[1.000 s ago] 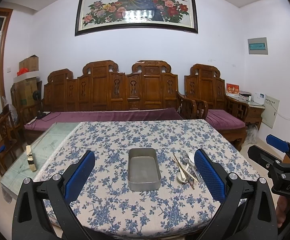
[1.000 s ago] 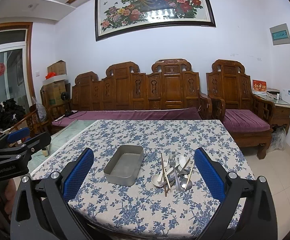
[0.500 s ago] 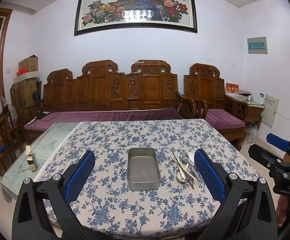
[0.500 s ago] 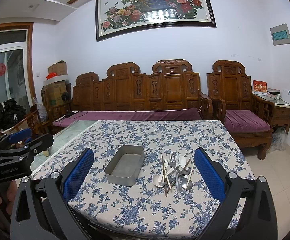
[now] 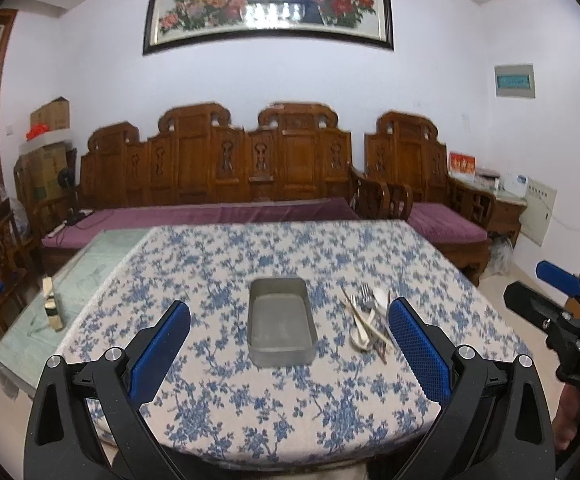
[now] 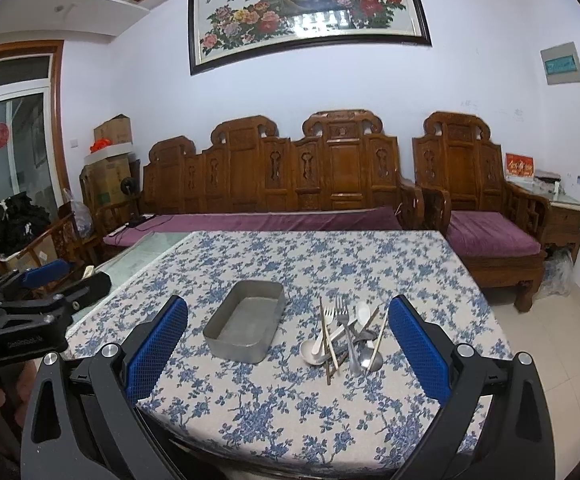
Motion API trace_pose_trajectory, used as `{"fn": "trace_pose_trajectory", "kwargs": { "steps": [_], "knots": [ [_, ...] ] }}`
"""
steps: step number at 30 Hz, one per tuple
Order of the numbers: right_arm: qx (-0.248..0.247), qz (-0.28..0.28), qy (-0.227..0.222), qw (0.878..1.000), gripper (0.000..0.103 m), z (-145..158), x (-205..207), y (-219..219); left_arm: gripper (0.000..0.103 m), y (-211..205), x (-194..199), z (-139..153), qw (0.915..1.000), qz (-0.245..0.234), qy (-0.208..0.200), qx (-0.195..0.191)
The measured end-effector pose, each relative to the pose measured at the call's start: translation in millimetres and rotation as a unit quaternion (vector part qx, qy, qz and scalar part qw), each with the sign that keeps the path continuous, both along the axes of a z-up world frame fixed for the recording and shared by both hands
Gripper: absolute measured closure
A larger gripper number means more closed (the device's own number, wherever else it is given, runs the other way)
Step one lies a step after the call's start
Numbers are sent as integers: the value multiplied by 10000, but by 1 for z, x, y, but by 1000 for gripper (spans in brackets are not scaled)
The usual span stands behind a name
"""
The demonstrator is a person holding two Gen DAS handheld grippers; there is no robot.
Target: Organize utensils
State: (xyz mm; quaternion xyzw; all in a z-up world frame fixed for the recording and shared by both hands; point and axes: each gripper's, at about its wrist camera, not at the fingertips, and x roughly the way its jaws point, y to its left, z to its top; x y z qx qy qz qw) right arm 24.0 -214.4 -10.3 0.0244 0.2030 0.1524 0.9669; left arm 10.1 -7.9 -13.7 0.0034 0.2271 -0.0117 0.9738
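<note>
The utensils [image 6: 345, 334] (forks, spoons, chopsticks, perhaps more underneath) lie heaped on the cloth [image 6: 274, 404], just right of the empty tin [image 6: 246, 330]. Left gripper [image 5: 290, 356] and right gripper [image 6: 288, 354] hover spread wide, holding nothing.

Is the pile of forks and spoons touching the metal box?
Apart. In the right wrist view, a strip of flowered cloth shows plainly between the box and the pile.
</note>
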Motion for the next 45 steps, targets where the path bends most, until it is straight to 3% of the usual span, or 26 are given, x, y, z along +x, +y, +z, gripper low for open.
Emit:
{"fn": "trace_pose_trajectory", "kwargs": {
  "steps": [4, 17, 28, 45],
  "knots": [
    [20, 34, 122, 9999, 4, -8, 9, -2, 7, -7, 14, -15, 9991, -140, 330, 206],
    [-174, 209, 512, 9983, 15, -45, 56, -3, 7, -5, 58, -59, 9932, -500, 1049, 12],
    [-479, 517, 1120, 9912, 43, -89, 121, -23, 7, -13, 92, -88, 9880, -871, 1268, -140],
    [-393, 724, 2430, 9665, 79, -201, 227, -46, 7, -45, 143, -126, 9780, -1145, 1739, -99]
  ]
}}
